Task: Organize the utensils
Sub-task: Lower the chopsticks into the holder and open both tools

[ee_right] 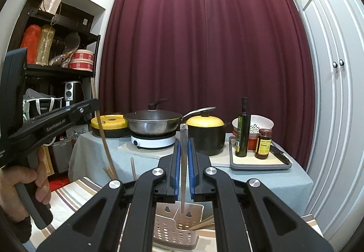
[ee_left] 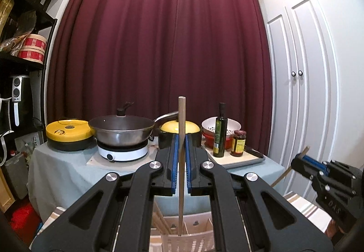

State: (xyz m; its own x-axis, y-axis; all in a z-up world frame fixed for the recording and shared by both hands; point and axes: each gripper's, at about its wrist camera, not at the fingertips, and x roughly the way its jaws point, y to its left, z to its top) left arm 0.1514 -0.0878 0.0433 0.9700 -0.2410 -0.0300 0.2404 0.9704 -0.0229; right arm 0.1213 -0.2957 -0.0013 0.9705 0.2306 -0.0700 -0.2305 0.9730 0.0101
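In the left wrist view my left gripper (ee_left: 181, 138) is shut on a wooden chopstick (ee_left: 181, 115) that stands upright, its lower tip over a pale perforated utensil holder (ee_left: 193, 240). Other chopsticks (ee_left: 160, 222) lean inside that holder. My right gripper (ee_left: 300, 158) shows at the right edge, shut on another chopstick (ee_left: 281, 175). In the right wrist view my right gripper (ee_right: 184, 141) holds its chopstick (ee_right: 183, 161) upright, tip hanging over the right compartment of the two-compartment holder (ee_right: 166, 231). Chopsticks (ee_right: 202, 225) lie slanted in that compartment. A hand (ee_right: 21, 183) holds the left gripper (ee_right: 95, 101).
The holder rests on a striped cloth (ee_right: 75, 192). Behind it, a cloth-covered table (ee_right: 261, 181) carries a wok (ee_right: 152, 122) on an induction burner, a yellow-lidded pot (ee_right: 206, 133), an oil bottle (ee_right: 243, 129), a jar (ee_right: 264, 143) and a knife (ee_right: 279, 154). Shelves stand left, cupboard doors right.
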